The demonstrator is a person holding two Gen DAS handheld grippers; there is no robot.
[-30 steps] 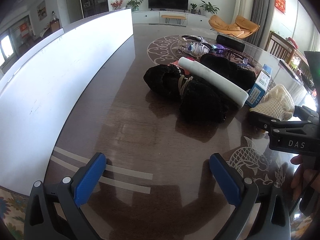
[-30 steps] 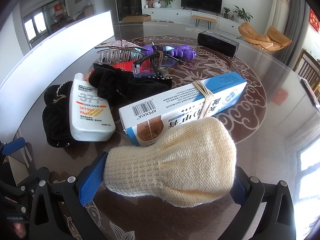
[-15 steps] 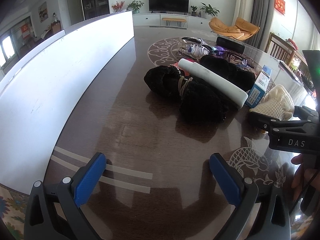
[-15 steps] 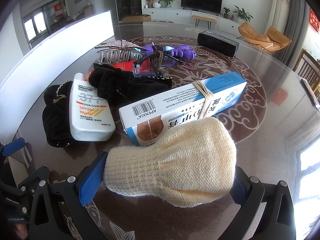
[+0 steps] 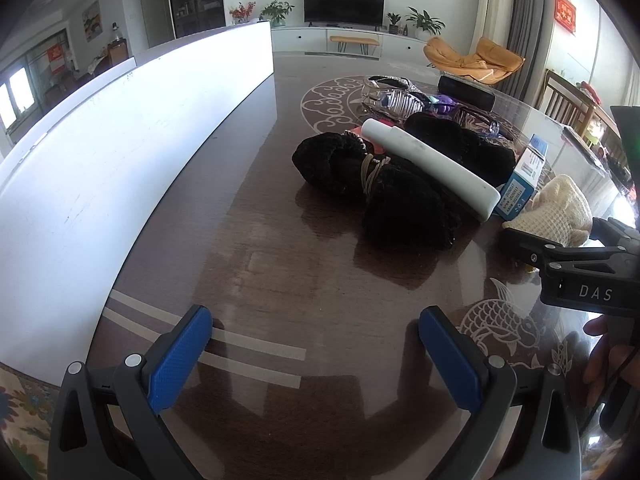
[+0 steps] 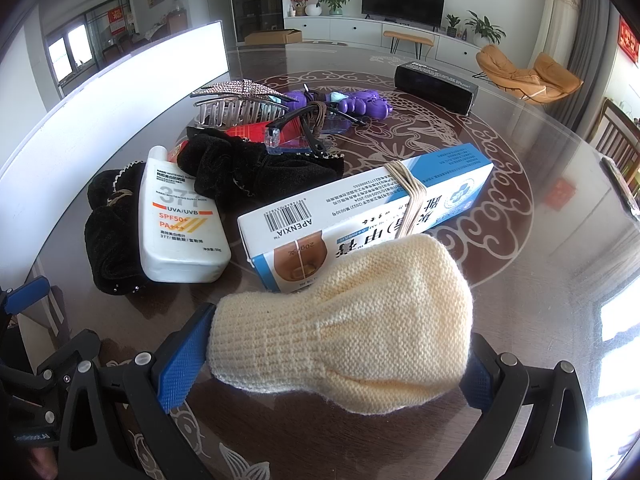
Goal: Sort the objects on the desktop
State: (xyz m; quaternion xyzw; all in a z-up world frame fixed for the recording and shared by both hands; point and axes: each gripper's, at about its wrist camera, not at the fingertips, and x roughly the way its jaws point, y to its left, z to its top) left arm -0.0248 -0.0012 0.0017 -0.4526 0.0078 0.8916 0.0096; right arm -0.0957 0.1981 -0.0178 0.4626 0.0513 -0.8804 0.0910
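Straddling cream knit pouch, right tongs spread wide; left tongs released, empty

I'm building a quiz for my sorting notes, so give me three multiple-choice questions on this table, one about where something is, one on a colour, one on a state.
1. Where does the white sunscreen tube lie?
A. on a black velvet scrunchie
B. inside the black box
C. on the cream knit pouch

2. What colour are the claw pads?
A. red
B. blue
C. green

3. What is the left claw doing?
A. gripping the tube
B. clamping the long carton
C. open, holding nothing

Answers: 1 A, the tube overlaps the scrunchie. 2 B, blue pads show in both views. 3 C, only bare table shows between its pads.
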